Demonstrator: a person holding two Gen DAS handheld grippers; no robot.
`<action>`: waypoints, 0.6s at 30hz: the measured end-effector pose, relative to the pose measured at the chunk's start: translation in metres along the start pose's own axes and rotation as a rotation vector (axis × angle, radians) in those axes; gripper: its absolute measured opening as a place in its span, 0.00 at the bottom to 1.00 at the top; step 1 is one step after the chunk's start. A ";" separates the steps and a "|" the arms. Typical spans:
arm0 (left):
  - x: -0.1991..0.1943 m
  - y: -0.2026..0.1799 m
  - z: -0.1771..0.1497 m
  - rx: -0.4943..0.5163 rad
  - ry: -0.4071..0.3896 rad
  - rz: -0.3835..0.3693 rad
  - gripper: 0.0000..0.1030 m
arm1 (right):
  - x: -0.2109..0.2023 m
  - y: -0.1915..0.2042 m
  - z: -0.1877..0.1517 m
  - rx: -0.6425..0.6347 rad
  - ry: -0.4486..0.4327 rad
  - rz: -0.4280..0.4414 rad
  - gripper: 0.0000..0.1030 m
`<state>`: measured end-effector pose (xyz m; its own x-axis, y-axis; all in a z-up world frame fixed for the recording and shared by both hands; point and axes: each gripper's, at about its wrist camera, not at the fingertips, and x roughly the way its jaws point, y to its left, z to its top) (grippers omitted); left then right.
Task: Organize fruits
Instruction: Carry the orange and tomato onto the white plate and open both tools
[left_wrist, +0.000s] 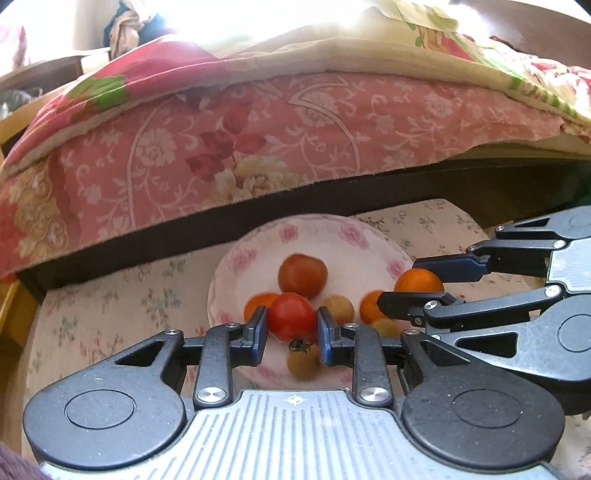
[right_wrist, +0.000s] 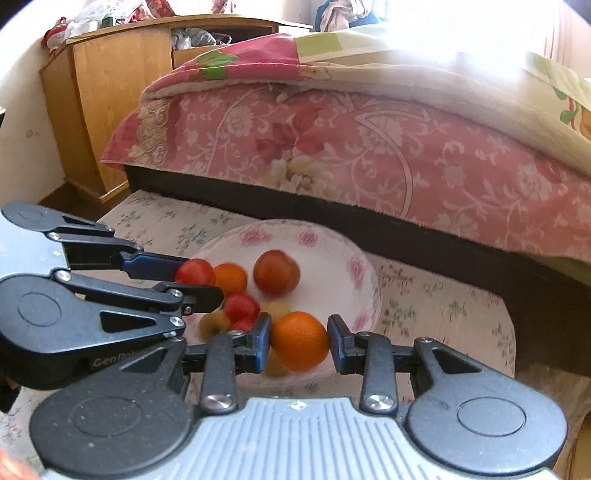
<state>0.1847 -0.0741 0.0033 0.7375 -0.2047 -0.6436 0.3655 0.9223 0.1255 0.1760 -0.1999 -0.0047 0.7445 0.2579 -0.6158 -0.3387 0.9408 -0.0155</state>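
The left gripper (left_wrist: 291, 329) was seen pinching a red tomato (left_wrist: 291, 316) between its two blue pads, the fruit being held directly ahead of the jaws and centred on their line, with its stem end turned downward toward the plate (left_wrist: 255, 247). The tomato was held above the near part of the floral plate, over a yellowish fruit (left_wrist: 303, 361) that lay just below it; a darker red fruit (left_wrist: 303, 275) was seen farther ahead near the plate's middle. To the right of that gripper, the right gripper (right_wrist: 300, 339) was found closed around an orange (right_wrist: 301, 340), each pad being pressed to a flank of the fruit, which likewise sat straight ahead between the fingers and above the near rim of the same plate. Both fruits being round, no long axis was to be reckoned with. The two tools were crossed closely over the plate, the left one's fingers being seen just to the left of the right one's. It was judged that each fruit was already gripped by its nearer hand, and that the coming move would turn on the two being drawn apart without contact.
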 end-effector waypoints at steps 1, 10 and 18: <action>0.004 0.000 0.002 0.011 0.000 0.003 0.33 | 0.005 -0.002 0.001 0.002 -0.002 -0.001 0.35; 0.038 0.014 0.012 0.021 0.004 0.014 0.34 | 0.040 -0.013 0.010 0.032 0.002 0.006 0.35; 0.050 0.017 0.021 0.044 -0.007 0.024 0.34 | 0.050 -0.019 0.014 0.055 0.001 0.025 0.36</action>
<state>0.2400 -0.0753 -0.0106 0.7500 -0.1849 -0.6351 0.3719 0.9119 0.1738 0.2283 -0.2018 -0.0241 0.7354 0.2812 -0.6165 -0.3251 0.9447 0.0431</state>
